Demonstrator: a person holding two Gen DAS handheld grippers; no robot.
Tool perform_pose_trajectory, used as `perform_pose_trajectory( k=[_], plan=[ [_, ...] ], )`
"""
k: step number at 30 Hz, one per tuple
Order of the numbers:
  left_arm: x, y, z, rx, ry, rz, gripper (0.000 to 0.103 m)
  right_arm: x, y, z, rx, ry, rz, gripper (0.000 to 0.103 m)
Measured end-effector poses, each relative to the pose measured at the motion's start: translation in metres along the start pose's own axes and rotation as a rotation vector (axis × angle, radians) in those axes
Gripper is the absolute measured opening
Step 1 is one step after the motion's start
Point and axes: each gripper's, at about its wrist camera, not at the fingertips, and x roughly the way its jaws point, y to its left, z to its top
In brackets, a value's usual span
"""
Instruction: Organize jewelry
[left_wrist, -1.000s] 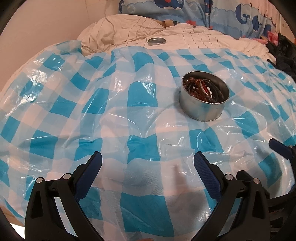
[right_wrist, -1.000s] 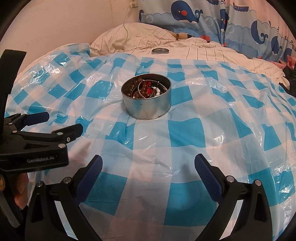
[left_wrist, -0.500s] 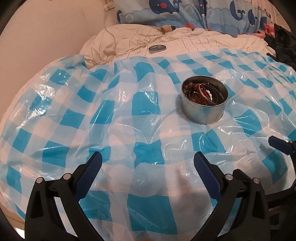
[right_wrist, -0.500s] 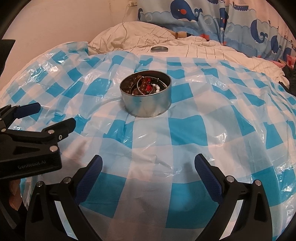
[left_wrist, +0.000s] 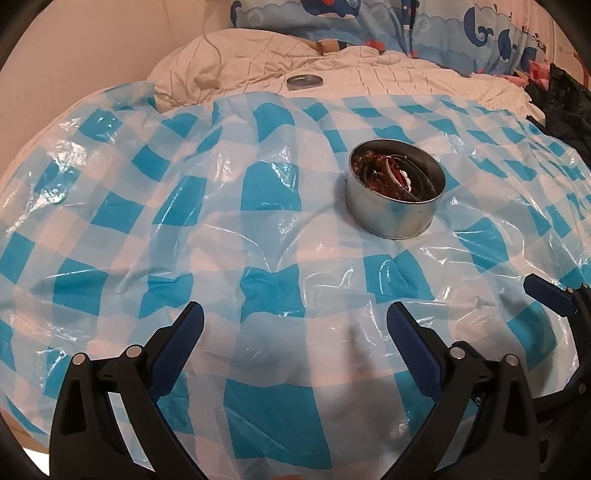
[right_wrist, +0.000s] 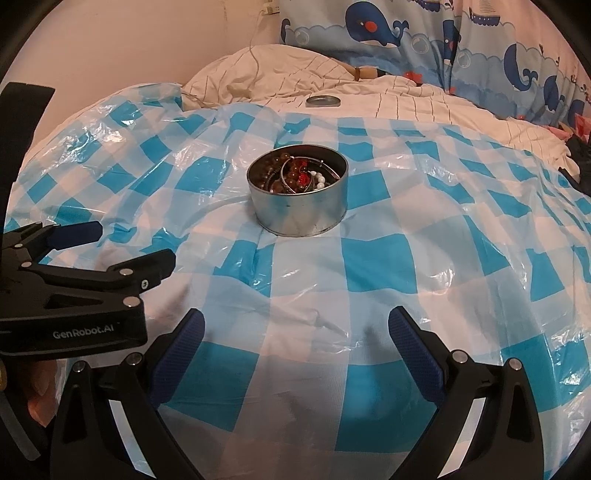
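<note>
Right now your left gripper (left_wrist: 294, 321) has its jaws spread wide with nothing between them, hanging over the checked plastic sheet (left_wrist: 155, 229). Your right gripper (right_wrist: 295, 328) is equally wide apart and empty, also above the sheet. From the right wrist view, your left gripper (right_wrist: 110, 245) shows at the left edge, side on, fingers parted, with part of your hand (right_wrist: 38, 395) below it. From the left wrist view, one blue pad of your right gripper (left_wrist: 546, 295) peeks in at the right edge.

Ahead of both grippers, well apart from either, the tin (right_wrist: 297, 195) stands upright on the sheet. It sits straight ahead of your right gripper and ahead and to the right of your left one (left_wrist: 395, 194). The jewelry (right_wrist: 295, 175) lies heaped inside the tin: brown beads, red beads, a few white beads and thin metal hoops, all tangled together.

Beyond the sheet, the lid (right_wrist: 323, 100) rests flat on the cream quilt (right_wrist: 258, 79), far from the tin. Behind that lies the whale-print pillow (right_wrist: 406, 33). A dark bundle (left_wrist: 565, 103) sits at the far right.
</note>
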Motion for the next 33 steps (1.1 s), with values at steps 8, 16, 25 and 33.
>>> perform_pose_trajectory(
  k=[8,16,25,33],
  plan=[
    [0.0013,-0.0009,-0.0004,-0.008,0.008,-0.017,0.095,-0.0002,0.0002,-0.0001,0.000,0.001,-0.001,0.096],
    [0.0022,-0.0001,-0.0011,-0.015,0.012,-0.024,0.095,0.0002,0.0010,-0.0008,-0.002,0.003,-0.001,0.096],
    [0.0038,-0.0013,-0.0025,-0.016,0.018,-0.031,0.095,0.0005,0.0009,-0.0005,-0.001,0.004,0.000,0.096],
    [0.0041,-0.0010,-0.0024,-0.017,0.019,-0.032,0.095,0.0014,0.0009,-0.0024,0.000,0.006,0.000,0.096]
  ],
)
